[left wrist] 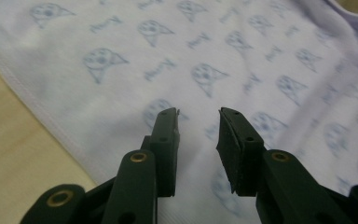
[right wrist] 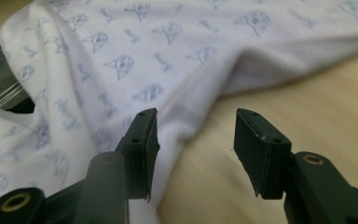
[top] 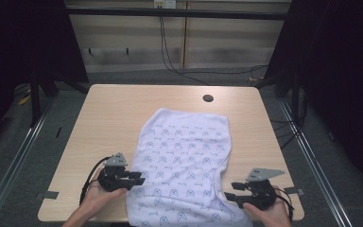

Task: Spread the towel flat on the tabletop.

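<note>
A white cloth (top: 184, 156) with a pale blue print lies spread on the wooden table (top: 113, 118), its near end hanging over the front edge. My left gripper (top: 139, 178) rests at the cloth's left hem, pointing right. In the left gripper view its jaws (left wrist: 199, 121) stand apart above the cloth (left wrist: 214, 56), with nothing pinched. My right gripper (top: 230, 189) sits at the cloth's right hem near the front, pointing left. In the right gripper view it (right wrist: 196, 121) is open, with the stitched hem (right wrist: 186, 88) ahead of its jaws and bare table (right wrist: 284, 93) to the right.
A round dark hole (top: 208, 98) sits in the tabletop near its far edge. Black cables (top: 170, 61) trail over the floor behind the table. Metal rails (top: 14, 156) run along both sides. Bare wood lies left and right of the cloth.
</note>
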